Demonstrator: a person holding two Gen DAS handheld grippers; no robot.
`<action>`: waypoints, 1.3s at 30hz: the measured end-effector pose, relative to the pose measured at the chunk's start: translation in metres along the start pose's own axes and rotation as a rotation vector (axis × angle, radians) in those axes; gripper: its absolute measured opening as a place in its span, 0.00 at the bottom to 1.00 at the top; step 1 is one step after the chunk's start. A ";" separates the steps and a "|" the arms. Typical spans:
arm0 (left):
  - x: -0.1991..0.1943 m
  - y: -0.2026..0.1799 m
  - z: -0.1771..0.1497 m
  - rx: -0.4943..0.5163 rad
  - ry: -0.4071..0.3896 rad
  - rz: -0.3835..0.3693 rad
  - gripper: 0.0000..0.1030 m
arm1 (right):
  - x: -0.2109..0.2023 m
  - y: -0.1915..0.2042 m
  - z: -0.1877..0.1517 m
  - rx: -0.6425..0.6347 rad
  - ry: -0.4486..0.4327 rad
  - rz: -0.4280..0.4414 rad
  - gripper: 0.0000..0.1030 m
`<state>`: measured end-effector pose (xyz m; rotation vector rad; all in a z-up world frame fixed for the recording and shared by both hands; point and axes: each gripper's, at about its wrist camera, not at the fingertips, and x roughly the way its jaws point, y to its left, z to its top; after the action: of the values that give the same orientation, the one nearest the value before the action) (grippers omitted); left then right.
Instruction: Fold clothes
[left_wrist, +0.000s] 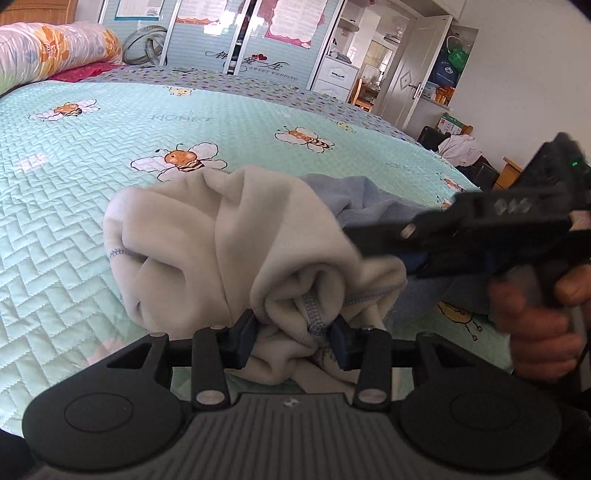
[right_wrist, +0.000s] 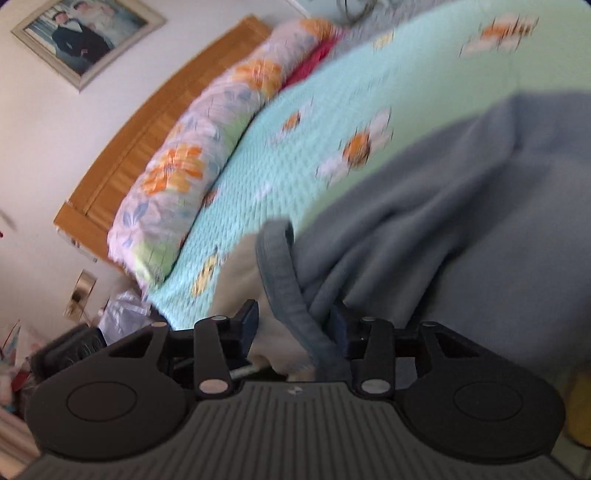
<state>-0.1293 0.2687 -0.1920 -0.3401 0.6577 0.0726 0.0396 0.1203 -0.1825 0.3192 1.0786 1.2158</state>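
Note:
A fleece garment (left_wrist: 229, 236), cream inside and grey-blue outside, is bunched above a mint bedspread (left_wrist: 92, 155) printed with bees. My left gripper (left_wrist: 291, 336) is shut on a cream fold with blue stitching at the garment's near edge. In the left wrist view the right gripper (left_wrist: 424, 247) reaches in from the right, held by a hand (left_wrist: 535, 317), its tips buried in the cloth. In the blurred right wrist view my right gripper (right_wrist: 293, 328) is shut on the garment's grey-blue ribbed hem (right_wrist: 284, 280), with grey-blue cloth (right_wrist: 461, 221) hanging to the right.
A rolled floral quilt (left_wrist: 48, 48) and a red cloth lie along the wooden headboard (right_wrist: 147, 122). A wardrobe (left_wrist: 240, 37) and an open white door (left_wrist: 417, 70) stand beyond the bed. Clothes are heaped on furniture (left_wrist: 461, 147) at the right of the bed.

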 end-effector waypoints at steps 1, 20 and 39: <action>0.000 0.001 -0.001 -0.003 0.006 0.005 0.44 | 0.008 0.001 -0.005 0.002 0.028 0.006 0.43; -0.109 0.047 0.013 -0.031 -0.135 -0.092 0.46 | -0.027 0.159 -0.076 -0.975 -0.259 -0.302 0.27; -0.050 0.033 0.034 -0.143 0.164 0.104 0.55 | 0.039 0.187 -0.144 -1.296 0.037 -0.247 0.23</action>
<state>-0.1548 0.3136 -0.1456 -0.4530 0.8348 0.1928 -0.1892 0.1776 -0.1408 -0.8087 0.1832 1.4426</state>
